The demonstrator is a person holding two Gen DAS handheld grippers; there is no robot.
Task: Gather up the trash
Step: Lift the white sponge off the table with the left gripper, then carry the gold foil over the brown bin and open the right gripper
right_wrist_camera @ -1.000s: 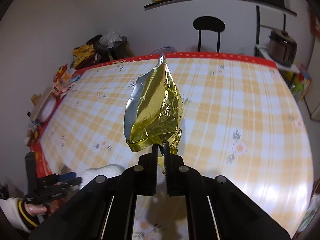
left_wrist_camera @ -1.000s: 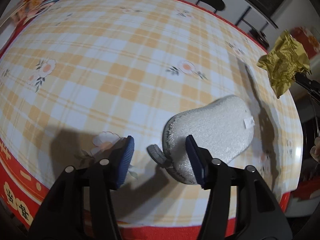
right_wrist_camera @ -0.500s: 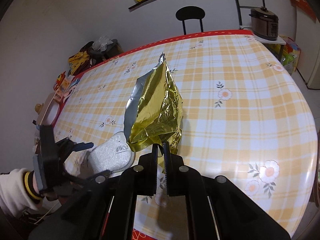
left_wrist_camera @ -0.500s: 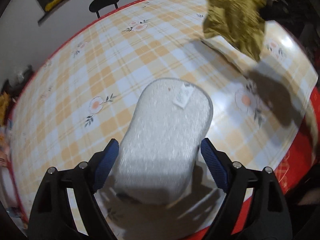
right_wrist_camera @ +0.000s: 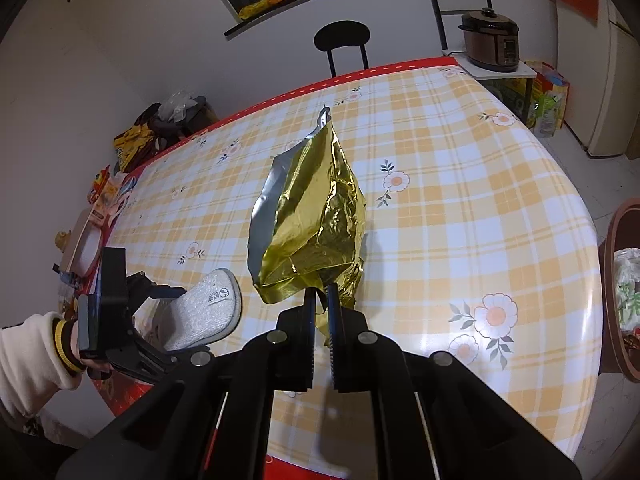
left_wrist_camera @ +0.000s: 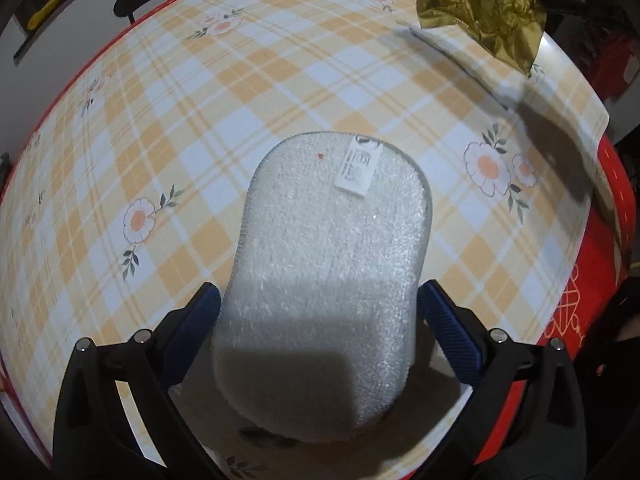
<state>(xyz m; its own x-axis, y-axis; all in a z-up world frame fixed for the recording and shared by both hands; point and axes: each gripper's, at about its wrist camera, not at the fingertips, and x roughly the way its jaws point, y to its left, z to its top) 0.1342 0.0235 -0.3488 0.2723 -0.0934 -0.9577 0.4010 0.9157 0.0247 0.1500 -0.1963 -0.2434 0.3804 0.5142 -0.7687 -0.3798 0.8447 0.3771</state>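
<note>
A white foam pad with a small label lies on the checked table near its front edge. My left gripper points steeply down over it. Its jaws are opening wide, and the blue pads stand on either side of the pad's near end without squeezing it. The right wrist view shows the same pad and left gripper at lower left. My right gripper is shut on the bottom edge of a crumpled gold foil wrapper held above the table. The wrapper also hangs at the left view's top right.
A brown bin with trash inside stands off the table's right edge. A black chair and a rice cooker are beyond the far edge. Bags and snack packets crowd the far left corner. A white sleeve holds the left gripper.
My left gripper rolled and moved from beside the foam pad to straddle its near end, its jaws widening. The right gripper carried the gold wrapper sideways, still shut on it.
</note>
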